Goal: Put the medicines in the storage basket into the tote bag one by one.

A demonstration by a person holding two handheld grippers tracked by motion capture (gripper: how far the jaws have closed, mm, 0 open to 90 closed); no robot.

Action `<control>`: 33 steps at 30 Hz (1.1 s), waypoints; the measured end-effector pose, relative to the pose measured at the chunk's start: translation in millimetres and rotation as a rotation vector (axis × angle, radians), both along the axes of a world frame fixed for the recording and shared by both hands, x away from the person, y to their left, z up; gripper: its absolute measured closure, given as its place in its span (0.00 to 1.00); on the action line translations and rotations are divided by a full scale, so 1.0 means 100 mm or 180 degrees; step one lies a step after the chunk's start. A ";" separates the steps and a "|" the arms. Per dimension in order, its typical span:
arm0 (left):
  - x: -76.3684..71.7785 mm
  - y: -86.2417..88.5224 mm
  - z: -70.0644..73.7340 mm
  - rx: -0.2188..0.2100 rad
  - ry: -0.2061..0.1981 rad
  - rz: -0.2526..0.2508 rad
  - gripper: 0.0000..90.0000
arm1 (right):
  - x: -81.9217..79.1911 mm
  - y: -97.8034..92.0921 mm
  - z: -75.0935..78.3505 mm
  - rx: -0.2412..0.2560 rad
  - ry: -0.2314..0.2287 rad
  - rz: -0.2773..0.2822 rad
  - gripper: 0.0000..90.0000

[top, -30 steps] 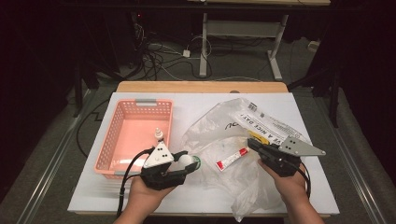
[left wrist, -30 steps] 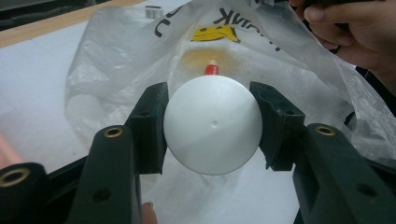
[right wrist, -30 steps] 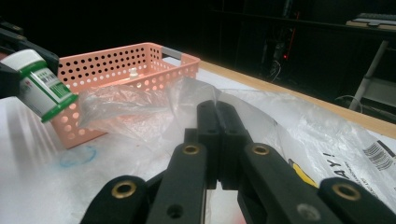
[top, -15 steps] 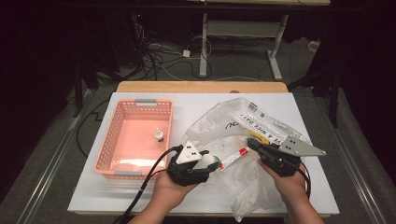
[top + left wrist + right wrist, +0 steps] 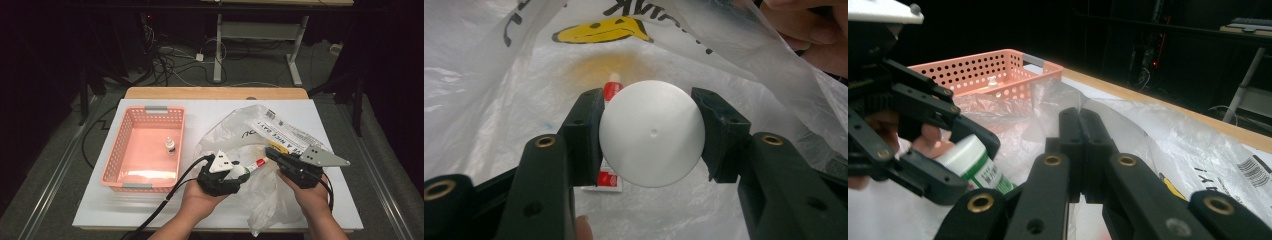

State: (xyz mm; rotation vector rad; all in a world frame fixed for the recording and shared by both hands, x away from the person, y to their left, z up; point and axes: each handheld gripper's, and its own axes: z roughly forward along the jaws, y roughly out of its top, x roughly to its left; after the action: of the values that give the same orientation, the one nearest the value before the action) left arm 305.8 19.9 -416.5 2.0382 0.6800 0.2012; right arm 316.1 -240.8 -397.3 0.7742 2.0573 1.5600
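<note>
At the far left of the white table point(image 5: 95, 210) sits a pink perforated plastic basket point(image 5: 116, 150), and a small white dropper bottle with a dark cap point(image 5: 171, 145) stands upright inside it near the right wall. The basket looks like the place where items taken from the bag are collected. Just right of it, the left gripper point(image 5: 239, 171) has its jaws clenched on a white round-capped plastic bottle with a green label point(image 5: 651, 133), gripping it across the cap on both sides. The bottle sits at the mouth of a crumpled clear plastic bag printed with a yellow smiley and black lettering point(image 5: 280, 131), so it seems to be on its way out of the bag. Beyond the bottle, a small white tube with a red cap point(image 5: 612, 92) lies inside the bag on its lower layer. Further right, the right gripper point(image 5: 1081, 127) has its jaws shut on the bag's upper film, lifting it so the opening stays wide for the left one.
</note>
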 end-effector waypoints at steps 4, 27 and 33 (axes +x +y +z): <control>0.01 -0.07 -0.04 -0.0009 0.0012 -0.0031 0.54 | 0.00 -0.01 0.02 0.0007 -0.0015 -0.0003 1.00; 0.30 -0.70 -0.41 0.0075 -0.0007 -0.0005 0.54 | 0.01 -0.07 0.03 0.0064 -0.0052 -0.0058 1.00; 0.38 -0.81 -0.49 0.0109 0.0061 -0.0034 0.54 | 0.01 -0.09 0.03 0.0072 -0.0029 -0.0071 1.00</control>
State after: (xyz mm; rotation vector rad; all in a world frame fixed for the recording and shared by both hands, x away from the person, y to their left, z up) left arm 343.6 -61.3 -465.8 2.0783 0.6818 0.1886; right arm 317.4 -249.7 -394.5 0.7942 2.0210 1.5745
